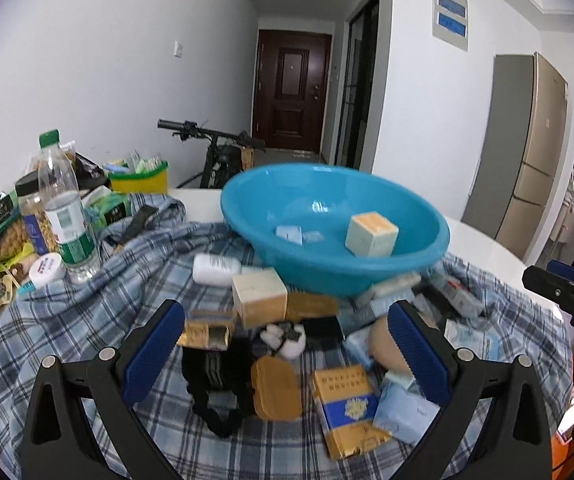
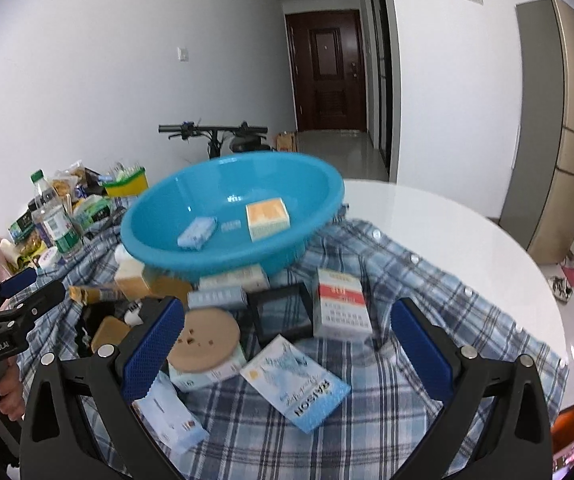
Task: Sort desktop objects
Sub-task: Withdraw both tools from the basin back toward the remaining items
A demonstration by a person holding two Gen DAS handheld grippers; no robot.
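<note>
Hovering over the plaid cloth, both grippers have jaws wide apart, holding nothing: left gripper, right gripper. Blue basin sits toward the table's far edge with a box inside; packs litter the cloth below.

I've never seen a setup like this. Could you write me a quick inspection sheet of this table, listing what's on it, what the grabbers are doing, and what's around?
Surface: white round table, partly covered by a blue plaid cloth.
Job's things: blue basin holding a cube-shaped box and small blue packets; below it a scatter of boxes, an orange case and a round tape roll.
Clutter: water bottle, snack jar, yellow holder at the far left.
Grippers: left hand-held gripper open, empty; right hand-held gripper open, empty.
Cables: nothing seen.
Surroundings: bicycle, brown door, refrigerator.
</note>
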